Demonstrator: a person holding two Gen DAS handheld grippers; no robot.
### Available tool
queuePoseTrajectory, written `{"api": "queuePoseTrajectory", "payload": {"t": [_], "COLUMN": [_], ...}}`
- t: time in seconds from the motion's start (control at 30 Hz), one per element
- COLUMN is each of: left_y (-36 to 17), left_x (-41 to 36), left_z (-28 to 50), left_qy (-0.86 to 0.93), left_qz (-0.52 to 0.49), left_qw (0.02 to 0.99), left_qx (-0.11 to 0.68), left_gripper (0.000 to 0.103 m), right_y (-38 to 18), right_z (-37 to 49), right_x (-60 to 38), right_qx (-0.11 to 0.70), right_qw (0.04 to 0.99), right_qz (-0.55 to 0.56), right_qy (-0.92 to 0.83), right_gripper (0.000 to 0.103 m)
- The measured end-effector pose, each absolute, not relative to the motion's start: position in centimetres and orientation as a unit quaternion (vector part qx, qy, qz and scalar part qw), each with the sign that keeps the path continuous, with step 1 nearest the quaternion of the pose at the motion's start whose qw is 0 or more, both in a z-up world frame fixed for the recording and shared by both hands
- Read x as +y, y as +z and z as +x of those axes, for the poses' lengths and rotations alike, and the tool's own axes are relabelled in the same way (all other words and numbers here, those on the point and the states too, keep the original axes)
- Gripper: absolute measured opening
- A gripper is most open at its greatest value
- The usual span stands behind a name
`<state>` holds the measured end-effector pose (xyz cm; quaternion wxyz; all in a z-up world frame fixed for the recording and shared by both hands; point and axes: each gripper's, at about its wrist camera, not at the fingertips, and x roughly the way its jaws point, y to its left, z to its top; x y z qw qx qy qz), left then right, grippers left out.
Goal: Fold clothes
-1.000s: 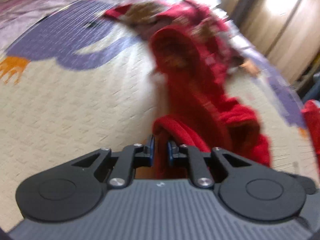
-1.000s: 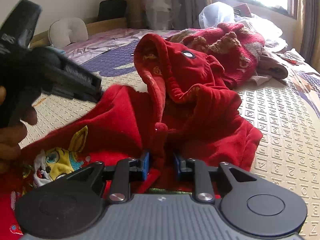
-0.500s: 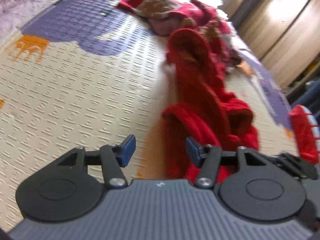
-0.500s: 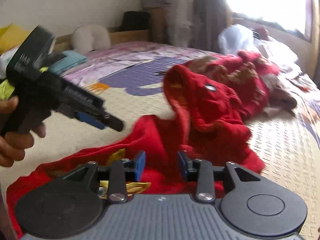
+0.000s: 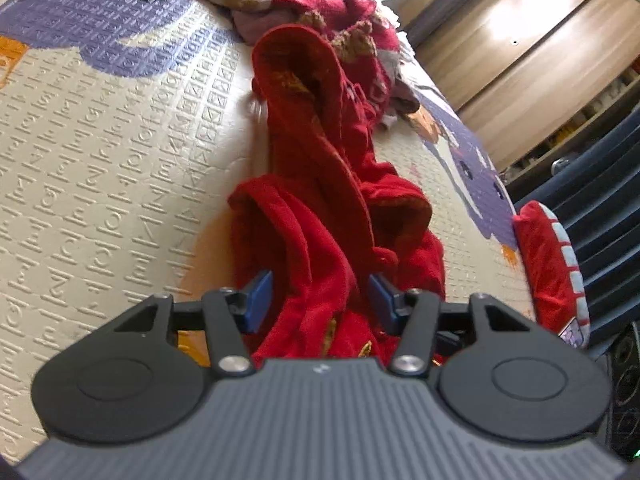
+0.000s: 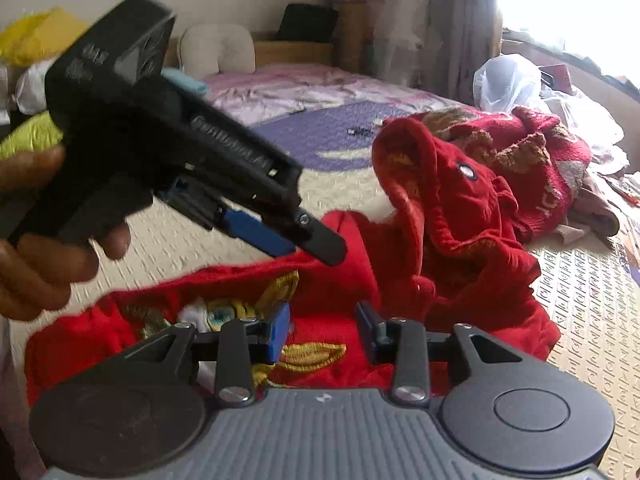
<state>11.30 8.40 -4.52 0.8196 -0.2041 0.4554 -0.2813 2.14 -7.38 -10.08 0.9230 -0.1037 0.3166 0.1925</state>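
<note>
The left gripper (image 5: 320, 300) hangs with jaws spread over a red garment (image 5: 320, 168). The garment lies crumpled on the mat (image 5: 120, 160).

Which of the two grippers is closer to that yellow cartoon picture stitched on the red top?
Right. The right gripper hangs open directly over the yellow embroidery; the left gripper is higher, above the red garment.

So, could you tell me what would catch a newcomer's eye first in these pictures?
The crumpled red hooded garment sprawls across the cream embossed mat, its cartoon embroidery showing nearest the right gripper. The open left gripper hovers over its near edge, and a heap of red knitwear lies behind it.
</note>
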Motion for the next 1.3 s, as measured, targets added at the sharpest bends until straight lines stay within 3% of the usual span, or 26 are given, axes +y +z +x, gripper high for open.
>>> {"api": "queuePoseTrajectory", "payload": {"t": [0.1,0.17,0.2,0.53,1.03,1.13,1.3], "left_y": [-5.4,-5.8,-5.9,-7.1,-7.7,-7.8,-7.9], "left_x": [8.1,8.1,8.3,8.9,10.4,10.3,10.1], "left_z": [11.9,12.2,12.3,12.6,12.9,13.1,13.1], "left_qy": [-0.274,-0.258,-0.253,-0.232,-0.240,-0.240,-0.241], "left_qz": [-0.211,-0.215,-0.221,-0.249,-0.308,-0.309,-0.308], "left_qw": [0.812,0.812,0.812,0.807,0.789,0.789,0.789], "left_qx": [0.470,0.477,0.477,0.484,0.474,0.474,0.474], "left_gripper": [0.044,0.030,0.029,0.027,0.029,0.029,0.029], "right_y": [-10.5,-10.5,-10.6,-11.6,-12.3,-11.9,-11.1], "right_z": [2.3,2.2,2.2,2.6,6.8,6.8,6.3], "right_x": [-7.5,-7.5,-7.5,-9.0,-13.1,-13.0,-12.7], "right_qx": [0.324,0.326,0.328,0.382,0.366,0.360,0.342], "right_qw": [0.920,0.919,0.919,0.903,0.923,0.925,0.933], "right_qz": [-0.104,-0.104,-0.104,-0.115,0.065,0.063,0.045], "right_qy": [0.193,0.194,0.195,0.159,0.097,0.109,0.104], "right_gripper": [0.040,0.040,0.040,0.033,0.033,0.013,0.009]}}
